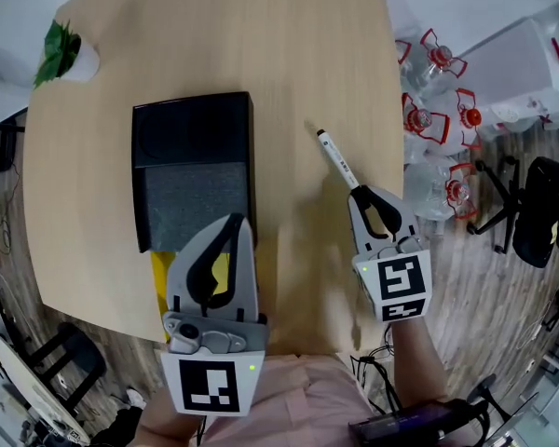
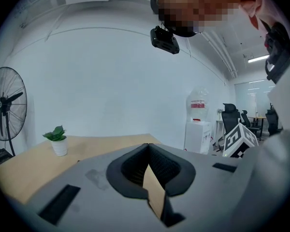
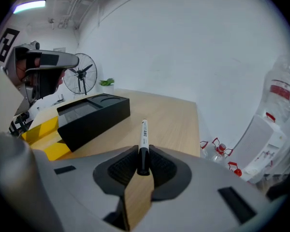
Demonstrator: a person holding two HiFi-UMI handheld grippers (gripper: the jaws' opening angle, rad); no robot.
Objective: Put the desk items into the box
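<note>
A black box with a round recess and a grey-lined compartment lies on the wooden table. A yellow flat item sticks out from its near end, also visible in the right gripper view. My right gripper is shut on the black cap end of a white marker pen, which points away over the table to the right of the box. In the right gripper view the marker juts from my right gripper beside the box. My left gripper is raised over the box's near end, shut, nothing between the jaws.
A small potted plant stands at the table's far left corner. Several water bottles and an office chair are on the floor to the right. A standing fan and a water dispenser are beyond the table.
</note>
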